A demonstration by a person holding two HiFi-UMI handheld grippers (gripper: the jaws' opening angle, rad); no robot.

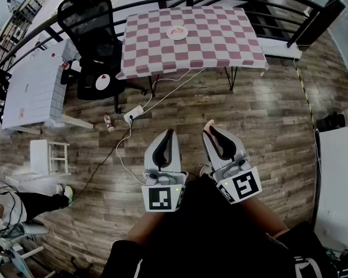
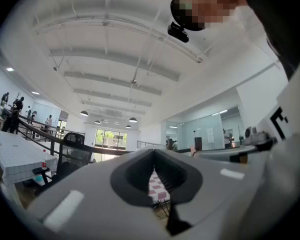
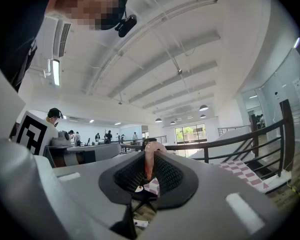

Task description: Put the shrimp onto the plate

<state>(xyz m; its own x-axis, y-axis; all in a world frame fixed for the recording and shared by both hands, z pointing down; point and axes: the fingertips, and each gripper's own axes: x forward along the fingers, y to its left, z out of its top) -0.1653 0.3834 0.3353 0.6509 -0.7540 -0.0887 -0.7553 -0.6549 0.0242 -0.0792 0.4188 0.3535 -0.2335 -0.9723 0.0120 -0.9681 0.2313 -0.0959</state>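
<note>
Fingers, right gripper (image 1: 210, 131): pinching shrimp (image 3: 149, 163) | left gripper (image 1: 170, 134): closed | plate (image 1: 177, 32): well apart

Left claw (image 2: 154, 151) closed, checkered table (image 2: 159, 189) beyond

Only the tip of the pale pink shrimp (image 1: 209, 123) pokes past the grey right gripper (image 1: 211, 131) in the head view; the rest sits hidden between its jaws. The small round white plate (image 1: 177, 32) on the red-and-white checked table (image 1: 220, 39) carries orange marks too small to identify. In the left gripper view that table shows only as a sliver between the jaws. The bottom edge cuts off the person's dark-clothed body (image 1: 209, 236), and the left edge cuts off a seated person (image 1: 29, 203).
</note>
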